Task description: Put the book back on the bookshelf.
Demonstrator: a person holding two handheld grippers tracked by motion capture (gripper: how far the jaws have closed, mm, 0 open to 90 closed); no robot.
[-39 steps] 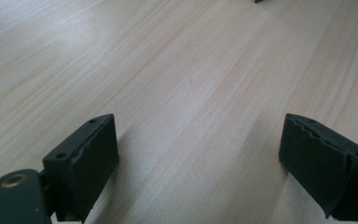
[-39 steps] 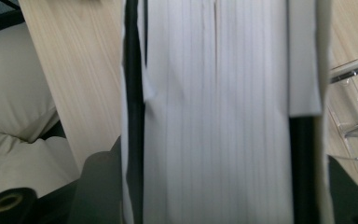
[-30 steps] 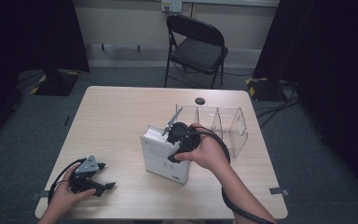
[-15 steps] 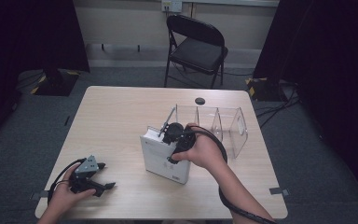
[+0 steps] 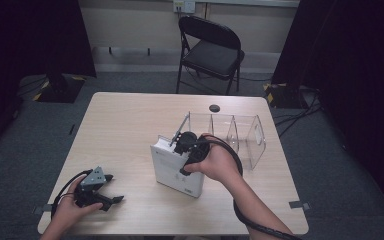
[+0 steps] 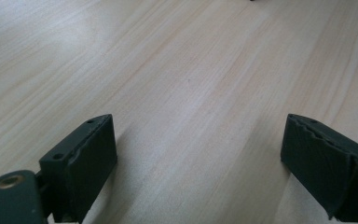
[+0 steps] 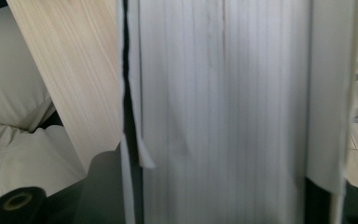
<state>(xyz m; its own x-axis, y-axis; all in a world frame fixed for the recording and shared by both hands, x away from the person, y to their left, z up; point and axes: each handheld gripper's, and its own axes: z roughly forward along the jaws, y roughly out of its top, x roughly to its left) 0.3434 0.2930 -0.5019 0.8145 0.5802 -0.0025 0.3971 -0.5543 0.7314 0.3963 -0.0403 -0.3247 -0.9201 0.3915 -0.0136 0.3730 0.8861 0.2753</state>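
A thick white book (image 5: 172,172) stands upright on the wooden table (image 5: 120,125), just left of a clear plastic organizer (image 5: 235,135). My right gripper (image 5: 186,145) comes down on the book's top edge. In the right gripper view the page edges (image 7: 223,93) span the whole gap between the jaws, which have just been closing and now press on the book. My left gripper (image 5: 116,188) rests low at the table's front left. In the left gripper view its jaws (image 6: 198,135) stand wide apart over bare wood, with nothing between them.
A small black round object (image 5: 214,108) lies near the table's far edge. A black folding chair (image 5: 210,50) stands beyond the table. Dark curtains hang on both sides. Cables trail from both grippers over the front edge.
The right gripper has shifted a touch to the left on top of the book. The left gripper and the book keep their places.
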